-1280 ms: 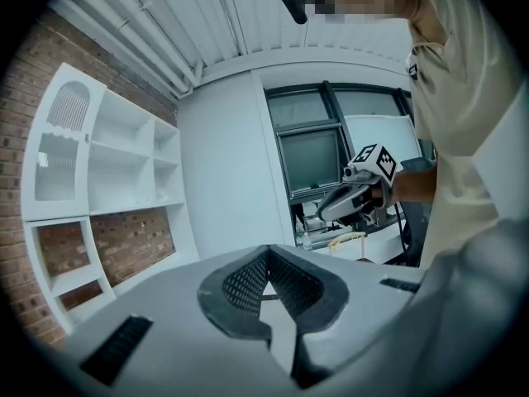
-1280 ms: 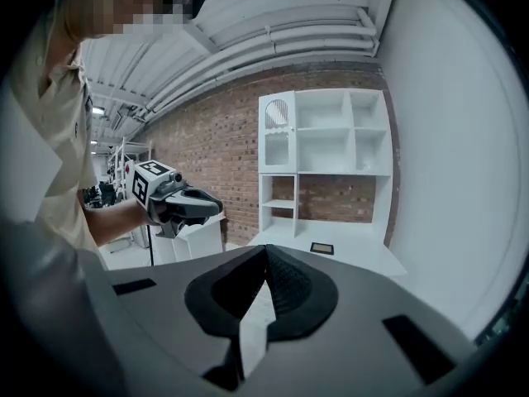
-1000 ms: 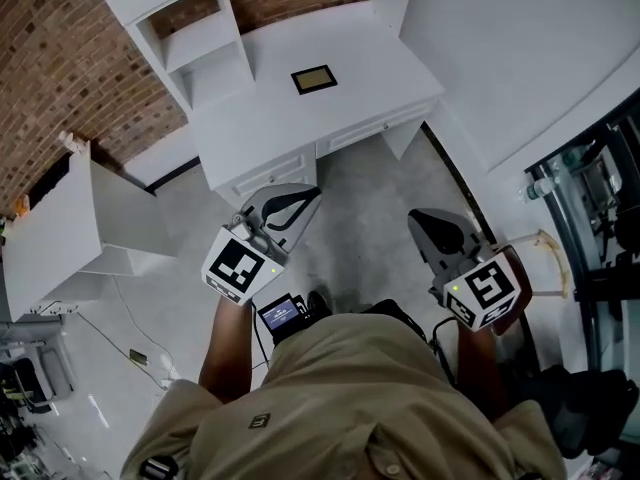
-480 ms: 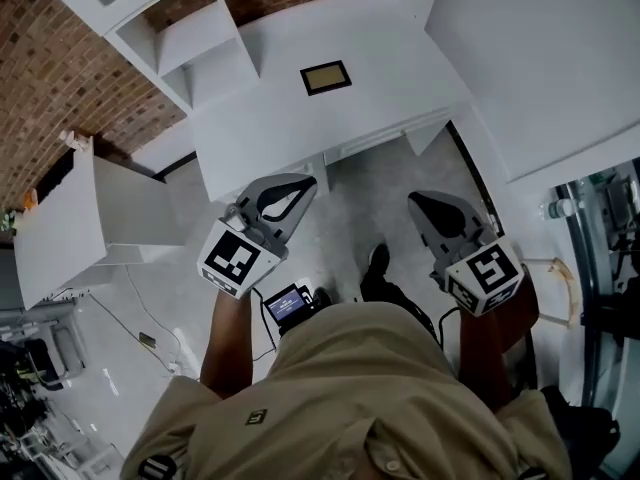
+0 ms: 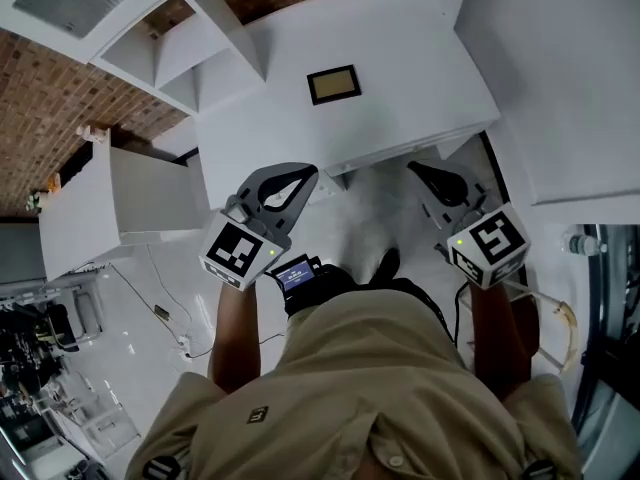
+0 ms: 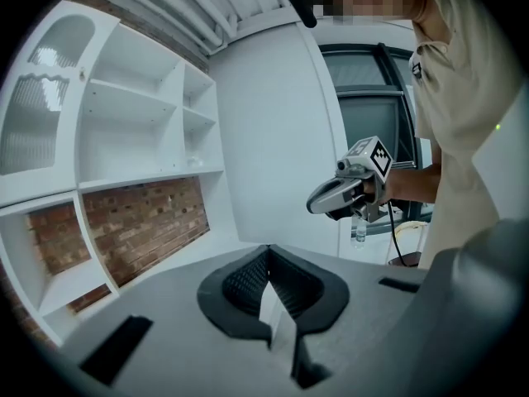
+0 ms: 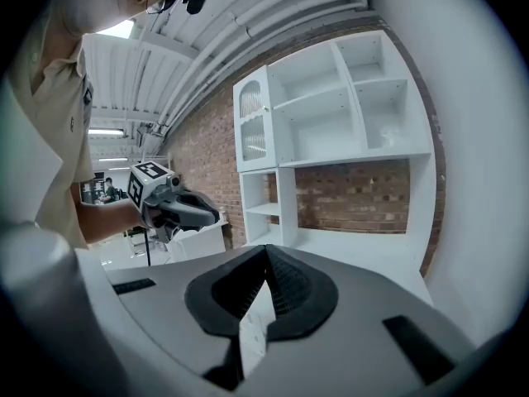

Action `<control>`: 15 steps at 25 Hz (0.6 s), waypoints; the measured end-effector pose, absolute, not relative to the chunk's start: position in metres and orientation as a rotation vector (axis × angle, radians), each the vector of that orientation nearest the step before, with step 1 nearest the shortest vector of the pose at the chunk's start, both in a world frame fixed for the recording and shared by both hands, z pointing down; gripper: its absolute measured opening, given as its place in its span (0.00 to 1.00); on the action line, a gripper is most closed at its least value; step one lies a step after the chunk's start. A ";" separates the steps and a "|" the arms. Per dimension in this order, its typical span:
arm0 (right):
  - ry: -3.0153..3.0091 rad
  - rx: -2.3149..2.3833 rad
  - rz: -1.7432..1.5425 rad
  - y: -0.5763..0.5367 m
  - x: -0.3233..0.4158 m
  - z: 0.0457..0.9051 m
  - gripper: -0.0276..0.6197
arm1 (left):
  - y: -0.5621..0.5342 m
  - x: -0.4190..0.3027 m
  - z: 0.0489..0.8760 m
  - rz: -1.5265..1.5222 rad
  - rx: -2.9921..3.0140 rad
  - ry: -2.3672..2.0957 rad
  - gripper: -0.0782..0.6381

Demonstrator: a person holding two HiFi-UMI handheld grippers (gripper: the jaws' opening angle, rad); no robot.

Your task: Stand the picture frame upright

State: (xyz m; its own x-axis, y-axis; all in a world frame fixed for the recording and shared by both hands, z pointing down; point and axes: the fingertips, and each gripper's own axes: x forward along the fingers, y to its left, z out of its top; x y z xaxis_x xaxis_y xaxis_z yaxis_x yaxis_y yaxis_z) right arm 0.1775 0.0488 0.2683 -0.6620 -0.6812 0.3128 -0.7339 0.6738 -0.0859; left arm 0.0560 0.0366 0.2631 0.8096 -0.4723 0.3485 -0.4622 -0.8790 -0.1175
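Note:
A dark picture frame with a tan picture lies flat on the white desk, seen in the head view. My left gripper is shut and holds nothing, hovering at the desk's near edge, short of the frame. Shut and empty as well, my right gripper hangs by the desk's near right corner. In the left gripper view the jaws meet and the right gripper shows across. In the right gripper view the jaws meet and the left gripper shows at left. The frame is hidden in both gripper views.
White shelving stands at the desk's back left against a brick wall. A low white cabinet sits left of the desk. A white wall panel rises on the right. Cables lie on the floor.
The person has stepped toward the desk: desk and frame sit lower and nearer in the head view. Both grippers, still shut, have moved up to the desk's near edge.

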 end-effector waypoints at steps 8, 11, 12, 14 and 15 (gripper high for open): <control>-2.608 1.125 0.306 -0.020 0.171 0.276 0.05 | -0.033 0.041 0.269 -0.549 -2.966 0.831 0.12; -2.571 1.145 0.300 -0.038 0.160 0.272 0.05 | -0.061 0.029 0.272 -0.504 -2.979 0.818 0.12; -2.556 1.153 0.297 -0.045 0.157 0.270 0.05 | -0.072 0.024 0.272 -0.487 -2.983 0.818 0.12; -2.529 1.166 0.287 -0.058 0.150 0.270 0.05 | -0.090 0.014 0.274 -0.457 -2.993 0.819 0.12; -2.520 1.174 0.281 -0.065 0.147 0.269 0.05 | -0.098 0.010 0.276 -0.448 -2.995 0.814 0.12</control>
State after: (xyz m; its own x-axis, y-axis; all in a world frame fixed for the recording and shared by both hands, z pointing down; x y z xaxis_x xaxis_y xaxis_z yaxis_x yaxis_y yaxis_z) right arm 0.1470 -0.0652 0.2694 -0.5975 -0.7011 0.3891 -0.7696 0.6377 -0.0328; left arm 0.0101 -0.0981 0.2764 0.8243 -0.4967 0.2717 -0.4951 -0.8652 -0.0797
